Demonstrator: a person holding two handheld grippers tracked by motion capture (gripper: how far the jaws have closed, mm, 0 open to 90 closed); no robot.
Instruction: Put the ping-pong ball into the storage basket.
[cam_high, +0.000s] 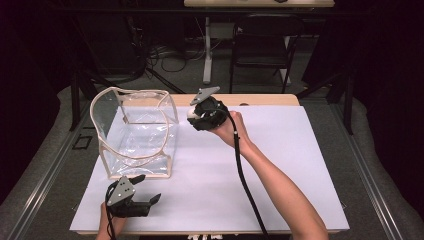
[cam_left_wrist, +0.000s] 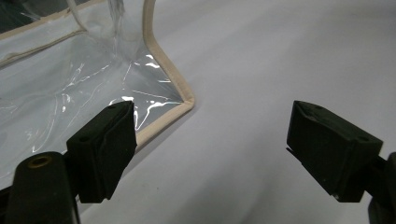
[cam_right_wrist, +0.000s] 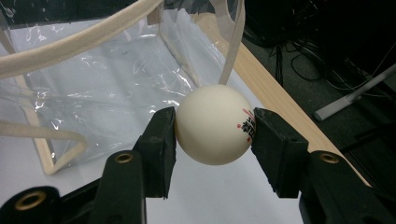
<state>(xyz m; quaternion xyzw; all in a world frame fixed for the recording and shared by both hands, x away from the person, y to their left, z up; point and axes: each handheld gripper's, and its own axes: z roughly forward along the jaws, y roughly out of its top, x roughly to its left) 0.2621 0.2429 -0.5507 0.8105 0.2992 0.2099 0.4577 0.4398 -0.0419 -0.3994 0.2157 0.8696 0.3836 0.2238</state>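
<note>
A clear plastic bag (cam_high: 135, 135) with beige trim stands open on the white table sheet (cam_high: 280, 165) at the left. My right gripper (cam_high: 192, 114) hovers by the bag's upper right corner, shut on a white ball (cam_right_wrist: 215, 123) with red and black print. In the right gripper view the bag (cam_right_wrist: 93, 88) lies just beyond the ball. My left gripper (cam_high: 147, 187) rests near the front left edge, open and empty, its jaws spread wide in front of the bag's near corner (cam_left_wrist: 184, 100).
The wooden table edge (cam_high: 260, 99) runs along the far side. A black folding chair (cam_high: 262, 45) and cables on the floor lie beyond it. A person's right forearm (cam_high: 280, 190) crosses the sheet from the bottom right.
</note>
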